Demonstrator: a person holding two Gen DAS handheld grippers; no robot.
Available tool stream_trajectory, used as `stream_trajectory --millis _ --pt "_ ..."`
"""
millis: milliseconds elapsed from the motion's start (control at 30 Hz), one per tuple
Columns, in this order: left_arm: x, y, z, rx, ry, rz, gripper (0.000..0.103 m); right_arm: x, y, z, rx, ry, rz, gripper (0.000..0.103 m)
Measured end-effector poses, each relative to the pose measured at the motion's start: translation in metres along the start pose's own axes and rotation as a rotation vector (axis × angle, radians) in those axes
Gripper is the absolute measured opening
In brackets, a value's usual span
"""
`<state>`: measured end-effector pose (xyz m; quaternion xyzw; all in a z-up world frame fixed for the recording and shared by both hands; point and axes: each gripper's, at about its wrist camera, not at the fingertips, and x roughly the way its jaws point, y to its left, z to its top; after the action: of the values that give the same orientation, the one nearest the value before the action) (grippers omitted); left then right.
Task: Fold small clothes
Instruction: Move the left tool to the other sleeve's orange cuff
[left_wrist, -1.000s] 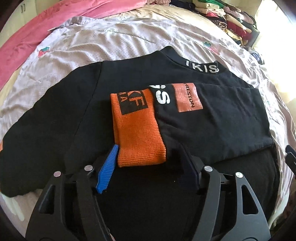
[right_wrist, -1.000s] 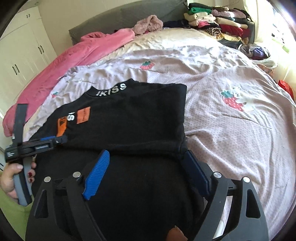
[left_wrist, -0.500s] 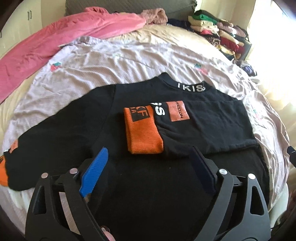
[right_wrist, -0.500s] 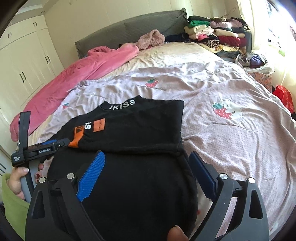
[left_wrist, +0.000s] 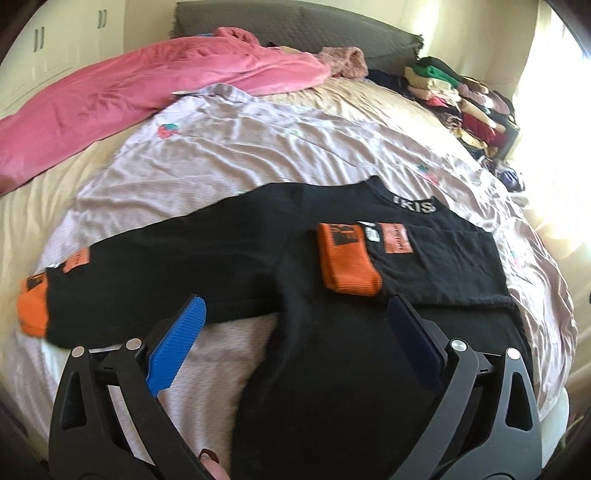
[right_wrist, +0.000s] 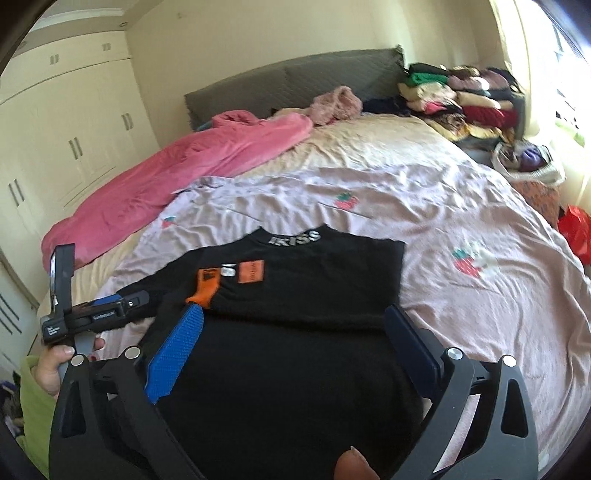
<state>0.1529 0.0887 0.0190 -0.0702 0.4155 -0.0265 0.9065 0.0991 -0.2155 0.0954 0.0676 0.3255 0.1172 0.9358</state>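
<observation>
The black sweater (left_wrist: 332, 332) lies flat on the bed (left_wrist: 258, 147), one sleeve (left_wrist: 424, 266) already folded across its chest. Both the left gripper (left_wrist: 295, 332) and right gripper (right_wrist: 295, 336) are opening, nothing between their jaws. Next, I judge, comes pinching the other sleeve (left_wrist: 147, 269) near its orange cuff (left_wrist: 33, 306) and laying it across

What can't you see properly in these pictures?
- Black sweater hem: both views, hidden behind the tools' frames and cut by the bottom edge.
- Orange patch writing: left wrist view, too small and blurred.
- Clothes pile: both views, too far to tell single items.
</observation>
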Motion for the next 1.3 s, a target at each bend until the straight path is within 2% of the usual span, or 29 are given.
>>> stream_trajectory --millis 200,500,967,1300 --pt "-0.006 0.023 -0.004 -0.037 -0.009 0.035 0.093 0.017 0.035 0.009 -0.064 0.017 0.036 0.098" --pt "-0.010 0.066 -0.007 -0.126 -0.014 0.143 0.093 0.056 0.078 0.019 -0.141 0.044 0.072 0.098" --pt "-0.019 0.131 -0.019 -0.293 0.001 0.167 0.093 0.109 0.126 0.028 -0.215 0.085 0.112 0.098" --pt "-0.015 0.174 -0.033 -0.424 0.051 0.187 0.093 0.141 0.149 0.023 -0.250 0.126 0.136 0.098"
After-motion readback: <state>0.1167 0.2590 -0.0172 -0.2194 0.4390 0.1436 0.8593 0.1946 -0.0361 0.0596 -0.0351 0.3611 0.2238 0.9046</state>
